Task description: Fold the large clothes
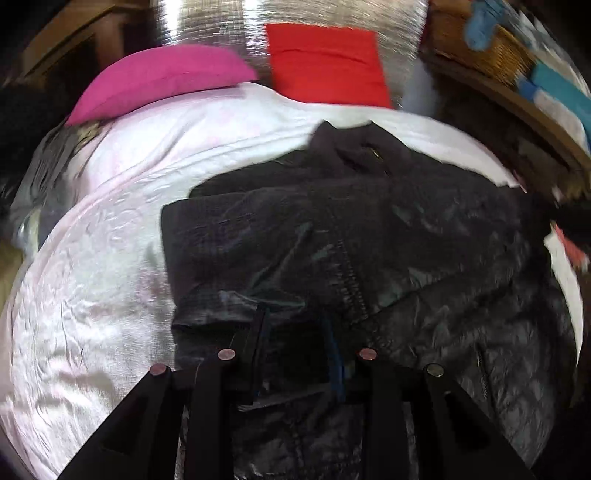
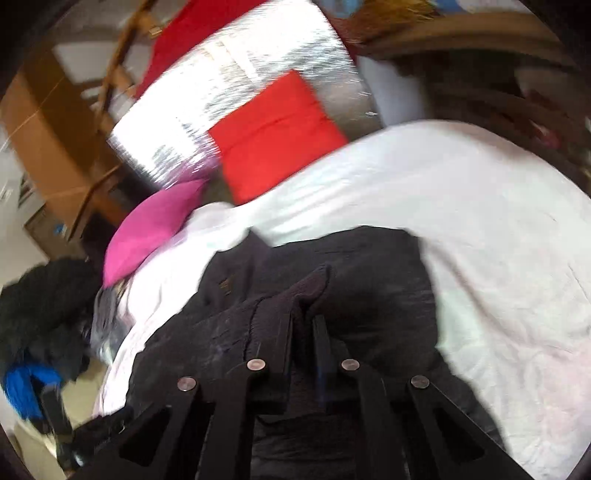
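Note:
A large black quilted jacket lies spread on a bed with a white sheet. My left gripper sits low over the jacket's near edge, fingers a little apart with shiny black fabric between them; the grip is unclear. In the right wrist view the jacket lies on the white sheet. My right gripper is shut on a dark ribbed cuff of the jacket, lifted off the bed.
A pink pillow and a red pillow lie at the bed's head against a silver panel. A wicker basket stands right. Dark clothes and a wooden chair are left of the bed.

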`<state>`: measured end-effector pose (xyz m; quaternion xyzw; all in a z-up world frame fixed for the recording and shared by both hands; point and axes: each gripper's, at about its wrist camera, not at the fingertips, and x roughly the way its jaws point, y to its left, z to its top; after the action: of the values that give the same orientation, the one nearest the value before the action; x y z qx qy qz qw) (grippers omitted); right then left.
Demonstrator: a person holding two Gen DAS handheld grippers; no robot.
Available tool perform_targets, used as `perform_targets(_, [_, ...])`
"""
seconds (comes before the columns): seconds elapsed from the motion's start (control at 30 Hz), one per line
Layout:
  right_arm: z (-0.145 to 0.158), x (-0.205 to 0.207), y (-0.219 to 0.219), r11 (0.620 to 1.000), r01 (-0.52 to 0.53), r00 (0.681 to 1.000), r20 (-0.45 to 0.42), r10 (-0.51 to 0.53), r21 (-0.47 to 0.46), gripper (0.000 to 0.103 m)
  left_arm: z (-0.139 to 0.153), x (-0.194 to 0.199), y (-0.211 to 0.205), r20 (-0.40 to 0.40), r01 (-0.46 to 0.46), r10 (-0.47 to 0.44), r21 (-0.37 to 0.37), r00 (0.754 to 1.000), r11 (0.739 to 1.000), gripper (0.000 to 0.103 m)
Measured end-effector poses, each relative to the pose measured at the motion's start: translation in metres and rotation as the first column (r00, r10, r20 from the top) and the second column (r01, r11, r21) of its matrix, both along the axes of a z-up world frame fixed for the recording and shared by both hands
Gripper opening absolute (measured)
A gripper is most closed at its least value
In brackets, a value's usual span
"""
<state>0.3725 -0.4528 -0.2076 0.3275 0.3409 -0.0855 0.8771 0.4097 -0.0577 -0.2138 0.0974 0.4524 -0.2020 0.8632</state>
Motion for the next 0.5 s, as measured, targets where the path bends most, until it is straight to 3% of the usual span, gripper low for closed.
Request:
perform_targets(0.07, [-0.011,-0.001,-0.015,0.999,0.033,0.999,-0.031,-0.032,0.027,0.011,-0.005,0.000,-0.003,0.003,0.009,-0.009,0.033,1.000,0.999,0.035])
perform_targets(0.17, [-0.025,-0.003,-0.033,0.992,0.069,0.995,-0.076,-0.061,0.107,0.011,-0.006,0.004,0.004,-0.017,-0.020,0.021,0.015,1.000,1.000,0.044])
perform_targets(0.3, [-0.029,-0.010,-0.049,0.961,0.053,0.998,-0.029,-0.047,0.271,0.012,0.001,0.005,0.012,0.000,-0.048,0.048,-0.008,0.999,0.999,0.049])
perform_targets(0.37, [-0.021,-0.010,-0.048,0.967,0.042,0.999,-0.006,-0.041,0.250,0.025,0.007,0.004,0.017,0.019,-0.054,0.054,-0.031,0.998,0.998,0.052])
perform_targets(0.4, [-0.018,-0.012,-0.048,0.970,0.037,0.999,0.003,-0.039,0.240,0.052,0.011,0.002,0.019,0.026,-0.056,0.057,-0.039,0.998,0.998,0.053])
perform_targets(0.43, [-0.015,-0.014,-0.048,0.971,0.043,0.999,0.019,-0.049,0.236,0.093,0.014,0.001,0.022,0.037,-0.062,0.064,-0.051,0.997,0.997,0.056])
perform_targets(0.47, [-0.012,-0.019,-0.049,0.972,0.068,0.995,0.055,-0.083,0.225,0.099,0.017,0.001,0.026,0.047,-0.072,0.075,-0.061,0.996,0.996,0.058])
perform_targets(0.5, [-0.008,-0.023,-0.050,0.974,0.080,0.992,0.081,-0.099,0.211,0.099,0.019,0.002,0.030,0.052,-0.081,0.085,-0.067,0.995,0.994,0.059])
